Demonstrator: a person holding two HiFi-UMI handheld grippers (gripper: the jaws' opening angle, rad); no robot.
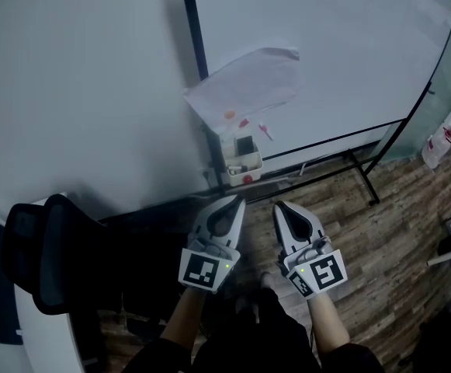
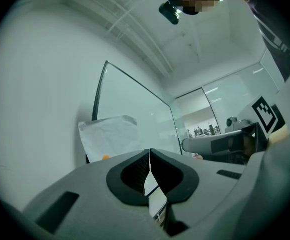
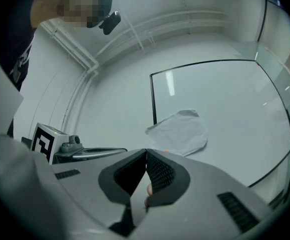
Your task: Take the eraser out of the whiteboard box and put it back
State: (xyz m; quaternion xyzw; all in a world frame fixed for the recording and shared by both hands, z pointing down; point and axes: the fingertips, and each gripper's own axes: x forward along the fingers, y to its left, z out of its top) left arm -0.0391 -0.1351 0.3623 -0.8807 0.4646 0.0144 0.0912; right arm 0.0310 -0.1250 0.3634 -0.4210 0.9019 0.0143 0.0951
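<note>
This is an office or meeting room. In the head view a freestanding whiteboard [image 1: 326,61] on a black frame fills the one o'clock side, with the whiteboard box [image 1: 242,164] at its lower left corner. A black office chair [image 1: 46,263] sits at eight o'clock and wood-look flooring [image 1: 396,231] at four. The left gripper view shows glass partitions [image 2: 219,101] at two o'clock.

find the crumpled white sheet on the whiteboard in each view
Head view: the white sheet is upper centre, over the board's lower left corner, above the whiteboard box.
Left gripper view: the sheet is left of centre, low on the board.
Right gripper view: the sheet is just right of centre, about mid-height.
Shared landmark: the black left frame edge rising from the sheet.
</note>
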